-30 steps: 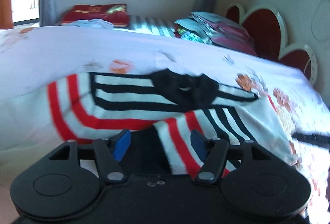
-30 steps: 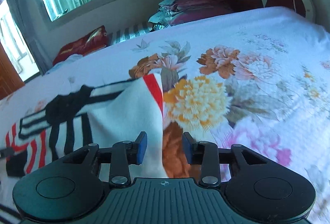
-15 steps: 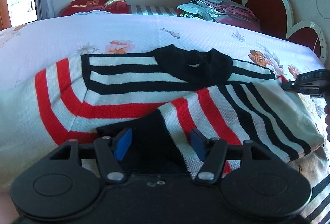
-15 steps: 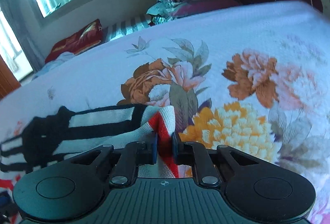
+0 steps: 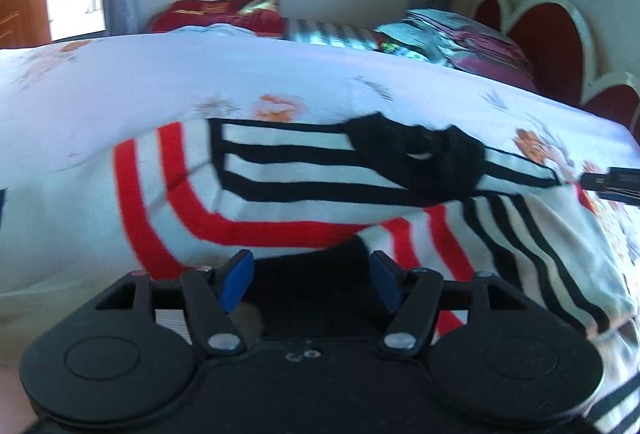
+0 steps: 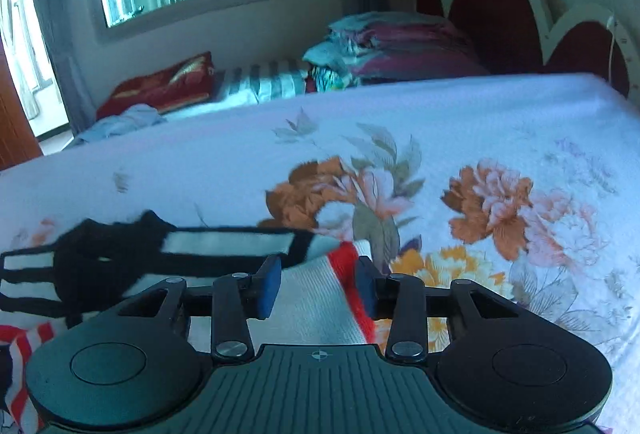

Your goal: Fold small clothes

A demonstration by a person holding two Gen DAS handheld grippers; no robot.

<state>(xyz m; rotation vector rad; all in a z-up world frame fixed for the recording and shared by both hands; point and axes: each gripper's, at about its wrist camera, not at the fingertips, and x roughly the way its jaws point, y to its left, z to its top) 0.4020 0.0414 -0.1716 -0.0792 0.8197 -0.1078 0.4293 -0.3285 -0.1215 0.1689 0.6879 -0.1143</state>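
Spanning the striped sweater's [image 6: 308, 310] red-trimmed edge, my right tongs [image 6: 318, 284] have just reopened; left tongs [image 5: 312, 280] gape over its black cuff; flowered bedsheet [image 6: 500, 138] lies bare beyond.

So the sweater [image 5: 280, 194] is a small knit one, white with black stripes up top, red stripes lower down and a black collar [image 5: 416, 158]. It's lying flat on the flowery bedsheet [image 5: 200, 74], collar at the far side, black hem nearest me. Its right sleeve [image 5: 520, 234] is folded in over the body, slanting across it. From my right side, a white corner with a red band [image 6: 348, 274] sits close in front.
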